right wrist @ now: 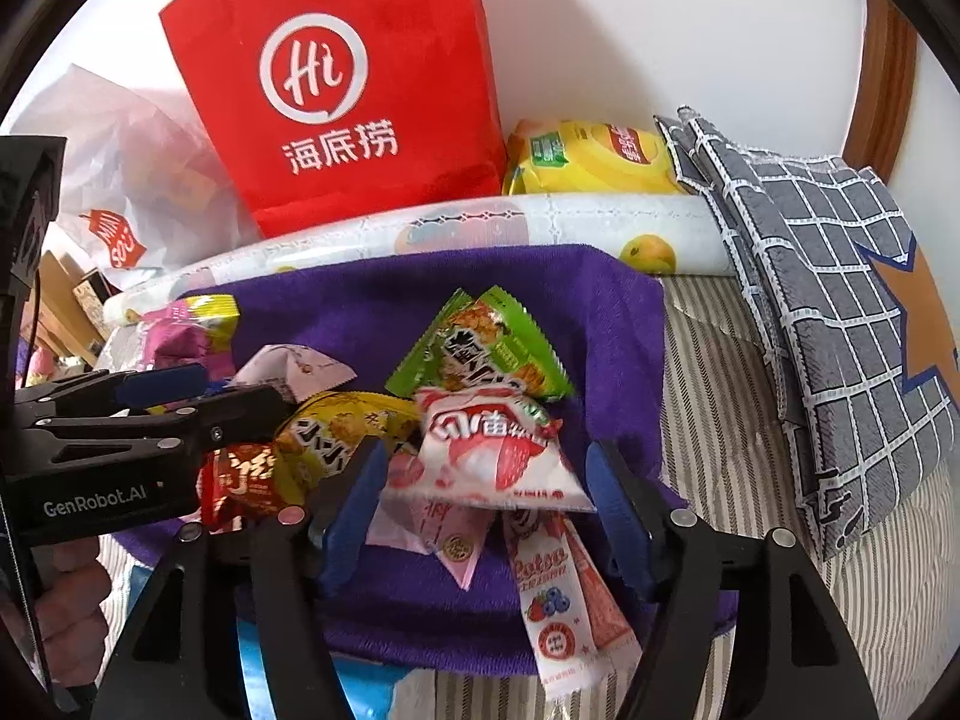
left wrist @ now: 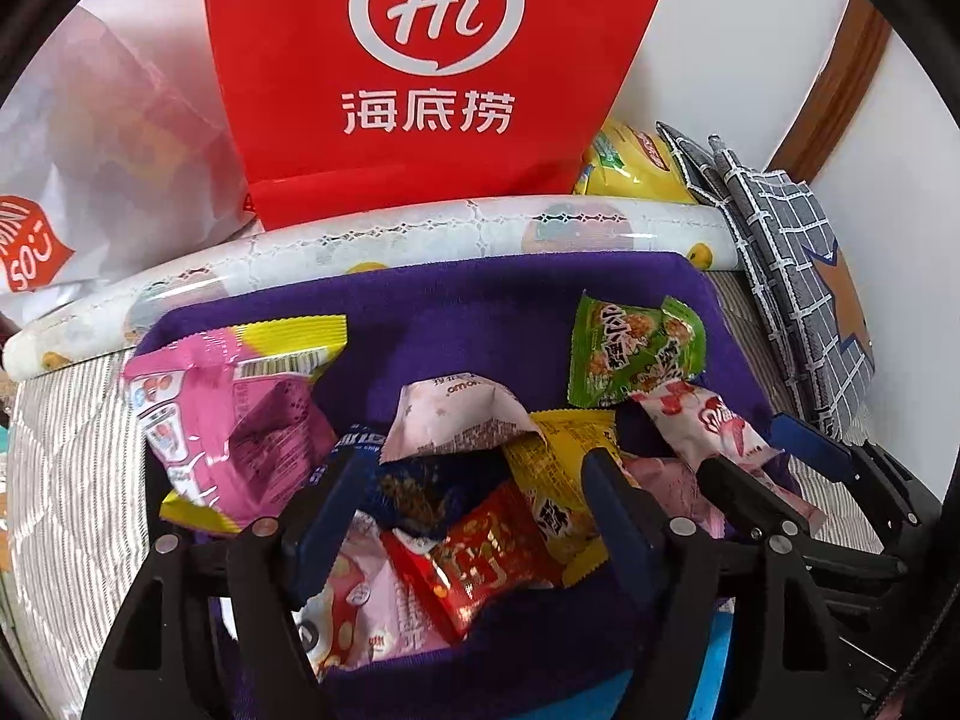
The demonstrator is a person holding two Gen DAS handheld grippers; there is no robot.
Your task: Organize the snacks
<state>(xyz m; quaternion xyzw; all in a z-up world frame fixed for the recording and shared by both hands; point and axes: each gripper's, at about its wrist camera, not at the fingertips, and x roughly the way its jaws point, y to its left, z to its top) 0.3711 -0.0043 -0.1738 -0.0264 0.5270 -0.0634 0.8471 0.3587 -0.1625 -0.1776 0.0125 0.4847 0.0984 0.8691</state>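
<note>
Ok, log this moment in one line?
left gripper: open over red foil packet | right gripper: open over white-red packet | purple cloth: snacks piled

At twelve o'clock we see a red paper bag (left wrist: 432,78) with a white "Hi" logo standing against the white wall (right wrist: 660,30). At about ten o'clock leans a crumpled translucent white bag (left wrist: 114,162). A rolled printed sheet (left wrist: 420,234) with fruit pictures lies just in front of both. At two to three o'clock rests a grey checked cushion (right wrist: 828,300); beside it is what may be a wooden door frame (right wrist: 882,78). Striped bedding (right wrist: 738,420) lies beneath.
</note>
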